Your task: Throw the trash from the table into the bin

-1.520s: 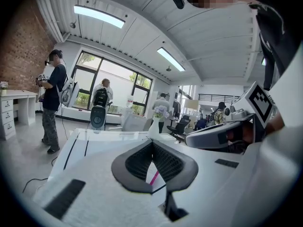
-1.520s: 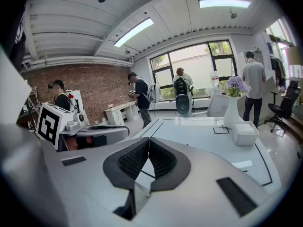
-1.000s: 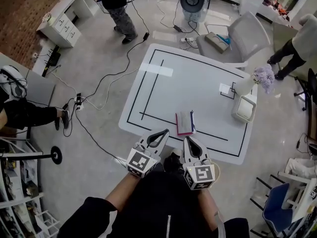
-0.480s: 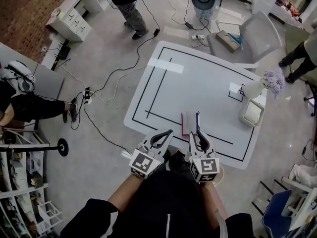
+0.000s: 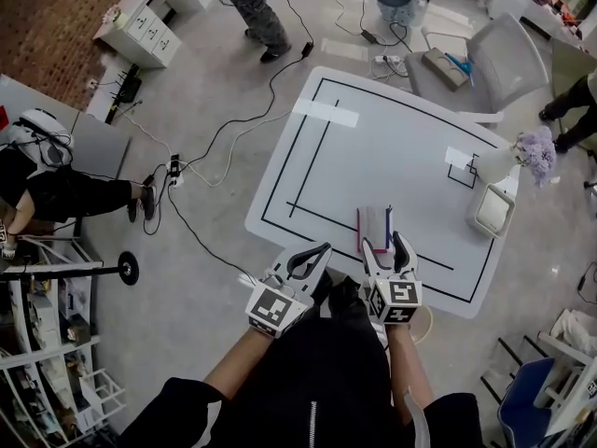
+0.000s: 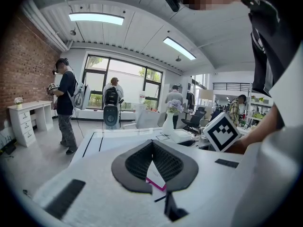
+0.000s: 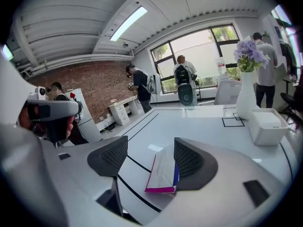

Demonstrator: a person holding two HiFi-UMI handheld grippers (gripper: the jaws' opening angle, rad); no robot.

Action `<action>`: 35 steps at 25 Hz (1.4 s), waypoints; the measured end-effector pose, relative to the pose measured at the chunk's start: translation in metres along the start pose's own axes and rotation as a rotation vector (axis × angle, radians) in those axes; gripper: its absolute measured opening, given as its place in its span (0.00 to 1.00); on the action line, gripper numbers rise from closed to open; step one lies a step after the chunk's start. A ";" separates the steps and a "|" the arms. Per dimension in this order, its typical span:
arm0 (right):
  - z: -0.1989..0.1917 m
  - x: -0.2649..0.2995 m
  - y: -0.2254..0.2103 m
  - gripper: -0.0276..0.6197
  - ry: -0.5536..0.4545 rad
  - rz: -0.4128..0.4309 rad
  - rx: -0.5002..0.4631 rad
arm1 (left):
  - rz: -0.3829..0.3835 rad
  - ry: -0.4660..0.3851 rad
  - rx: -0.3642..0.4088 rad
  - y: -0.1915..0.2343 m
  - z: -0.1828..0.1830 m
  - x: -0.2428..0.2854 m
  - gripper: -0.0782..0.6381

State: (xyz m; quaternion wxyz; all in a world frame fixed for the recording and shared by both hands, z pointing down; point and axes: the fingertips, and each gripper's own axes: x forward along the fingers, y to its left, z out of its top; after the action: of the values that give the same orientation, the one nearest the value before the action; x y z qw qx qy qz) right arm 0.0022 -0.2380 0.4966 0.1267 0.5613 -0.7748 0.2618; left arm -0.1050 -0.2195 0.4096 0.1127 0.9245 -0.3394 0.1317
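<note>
A flat white carton (image 5: 373,225) with a magenta edge and a blue side lies on the white table (image 5: 392,138), near its front edge. My right gripper (image 5: 383,243) stands open just in front of it, and its jaws have just been opening. In the right gripper view the carton (image 7: 163,171) rests on the table between the jaws, close to the right one, and the pads do not press on it. My left gripper (image 5: 323,248) hangs off the table's front-left edge with its jaws shut (image 6: 152,143). A white sliver with a magenta band (image 6: 155,176) shows below its pads; whether it is pinched I cannot tell.
At the table's right end stand a white vase of purple flowers (image 5: 508,157) and a white square container (image 5: 492,210). Behind the table is a grey chair (image 5: 494,54). Cables (image 5: 215,147) run over the floor on the left, where people stand and sit.
My right gripper has come forward and down to the carton, and its jaws went from shut to wide open. The left gripper stayed where it was, still shut.
</note>
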 end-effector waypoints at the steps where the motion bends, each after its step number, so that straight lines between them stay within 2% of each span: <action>1: -0.004 0.004 -0.003 0.49 0.013 -0.006 0.006 | 0.001 0.005 -0.001 0.002 -0.002 -0.001 0.12; 8: -0.037 0.024 -0.033 0.49 0.104 -0.076 0.037 | 0.038 0.026 -0.015 0.018 -0.008 -0.014 0.12; 15: -0.075 0.047 -0.050 0.49 0.225 -0.056 0.058 | 0.068 0.038 -0.032 0.025 -0.016 -0.020 0.12; 20: -0.092 0.056 -0.054 0.49 0.271 -0.062 0.071 | 0.079 0.044 -0.038 0.029 -0.017 -0.026 0.12; 35: -0.111 0.059 -0.062 0.47 0.399 -0.070 0.079 | 0.088 0.051 -0.065 0.028 -0.030 -0.029 0.12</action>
State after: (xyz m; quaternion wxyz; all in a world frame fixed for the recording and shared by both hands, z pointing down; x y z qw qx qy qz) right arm 0.0292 -0.2395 0.6340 0.2645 0.5294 -0.7035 0.3935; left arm -0.1499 -0.2138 0.4316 0.1455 0.9009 -0.3809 0.1489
